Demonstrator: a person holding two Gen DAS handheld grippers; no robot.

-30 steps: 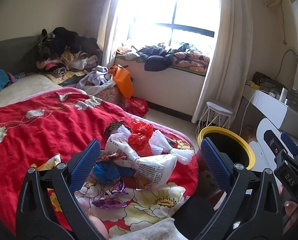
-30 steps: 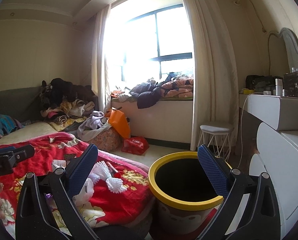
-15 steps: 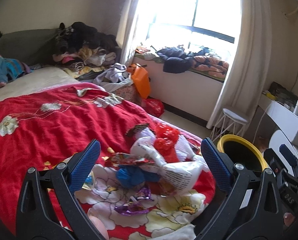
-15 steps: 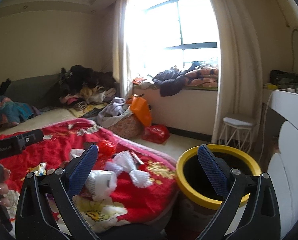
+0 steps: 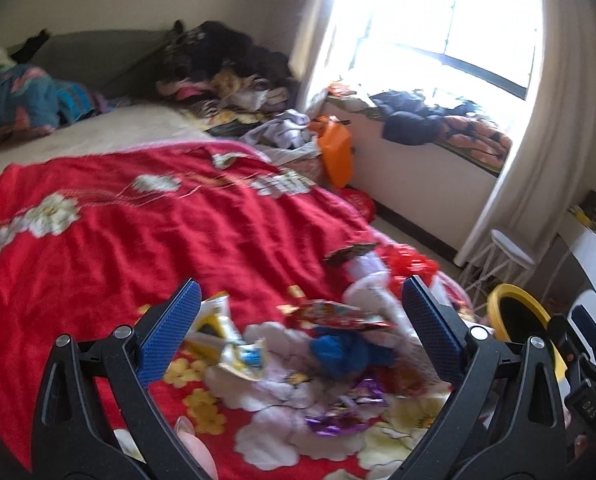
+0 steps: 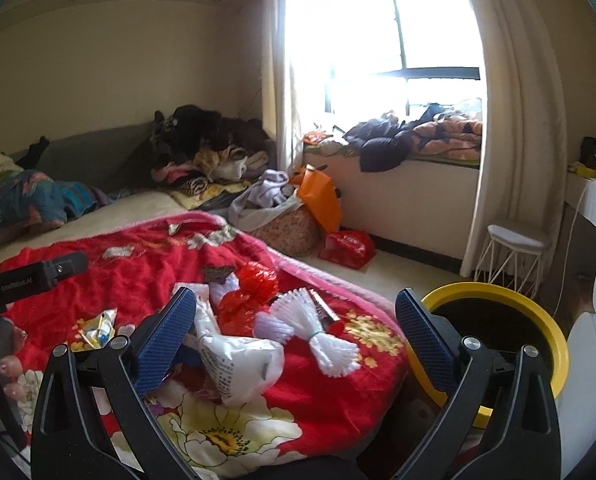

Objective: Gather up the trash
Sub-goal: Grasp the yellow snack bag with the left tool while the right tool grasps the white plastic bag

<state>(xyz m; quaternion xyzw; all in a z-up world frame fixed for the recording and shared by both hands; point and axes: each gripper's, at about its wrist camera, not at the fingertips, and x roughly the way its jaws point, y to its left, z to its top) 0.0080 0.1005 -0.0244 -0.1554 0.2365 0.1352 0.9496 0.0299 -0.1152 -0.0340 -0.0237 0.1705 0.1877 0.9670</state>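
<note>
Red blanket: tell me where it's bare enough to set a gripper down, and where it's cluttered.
Free: the wide stretch of red blanket between the white flower embroidery and the trash pile, towards the beige mattress. Crowded: the near corner by the yellow-rimmed bin, packed with the white plastic bag, red bag, blue wad and purple wrapper.

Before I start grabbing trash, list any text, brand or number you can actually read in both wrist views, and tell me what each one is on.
"GenRobot.AI", partly legible: on the black body of the left gripper, seen from the right wrist.
"DAS": on the black body of the right gripper, seen from the left wrist.
Fine print on the white plastic bag: too small to read.
White lettering on the red bag on the floor: blurred.
Snack wrappers on the red blanket: motion-blurred, unreadable.
</note>
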